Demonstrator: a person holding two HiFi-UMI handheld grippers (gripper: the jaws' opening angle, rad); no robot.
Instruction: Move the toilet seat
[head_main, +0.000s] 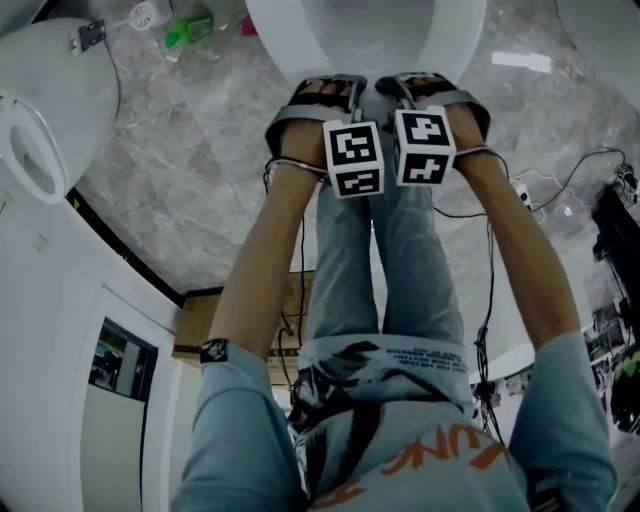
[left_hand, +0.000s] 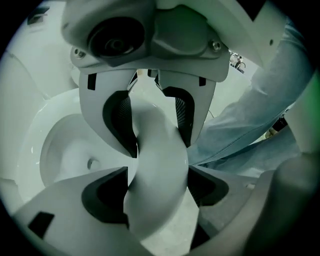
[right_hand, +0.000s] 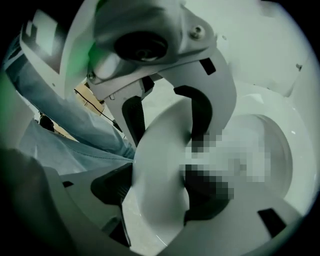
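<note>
We see the head view evenly and softly lit, with one bright streak of glare on the marble floor (head_main: 521, 61) at top right. Both gripper views bend strongly at the edges and fall to black corners. A green cast washes one side of each, and the near fingers (left_hand: 65, 210) look soft and shadowed.
</note>
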